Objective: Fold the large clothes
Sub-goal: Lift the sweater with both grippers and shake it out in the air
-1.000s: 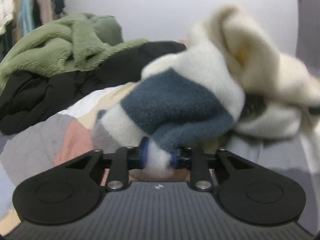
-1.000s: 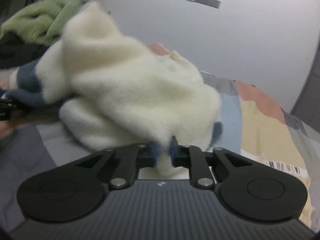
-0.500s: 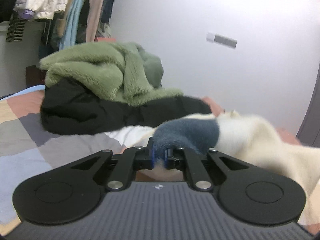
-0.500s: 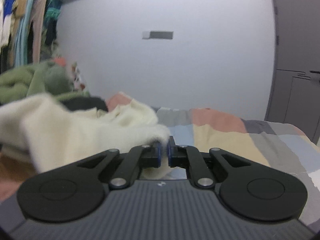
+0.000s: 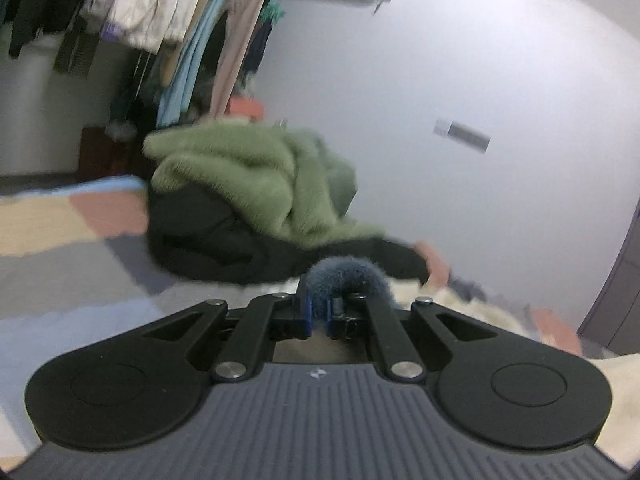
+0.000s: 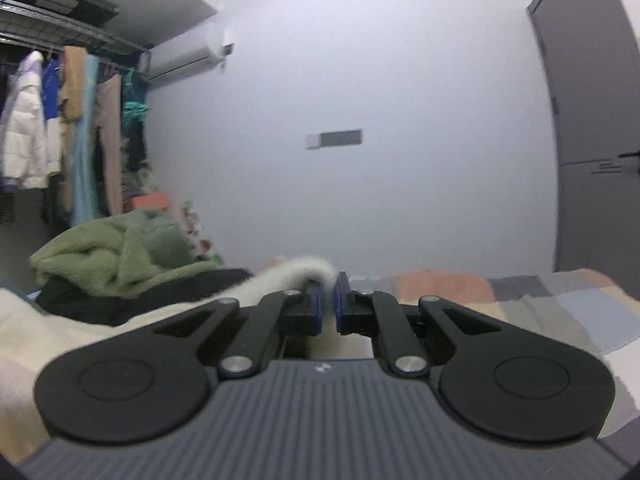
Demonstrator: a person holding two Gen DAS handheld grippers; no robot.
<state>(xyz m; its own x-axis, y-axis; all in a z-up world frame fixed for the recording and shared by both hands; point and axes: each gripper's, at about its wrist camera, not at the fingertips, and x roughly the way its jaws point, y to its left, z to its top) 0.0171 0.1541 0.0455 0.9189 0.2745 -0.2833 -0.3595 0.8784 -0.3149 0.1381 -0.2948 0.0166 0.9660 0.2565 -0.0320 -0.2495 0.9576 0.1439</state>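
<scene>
1. On the patchwork bed (image 5: 72, 264): cream fleece garment (image 6: 52, 332) with a blue-grey panel, spread low at 6 o'clock of both views.
2. Left gripper (image 5: 318, 314): jaws narrow, pinching the blue-grey fold (image 5: 348, 276).
3. Right gripper (image 6: 328, 306): jaws narrow, pinching a cream edge (image 6: 296, 276).
4. Green fleece (image 5: 260, 184) atop black jacket (image 5: 208, 248): heaped at 11 o'clock of the left view, just beside the garment.
5. Hanging clothes (image 6: 60, 120): 9 o'clock, right view, well apart.
6. Risk: thick pile may slip from such shallow pinches if the two grippers pull apart unevenly.
7. Risk: a sweep toward 11 o'clock could snag the heap and drag it onto the fold.
</scene>
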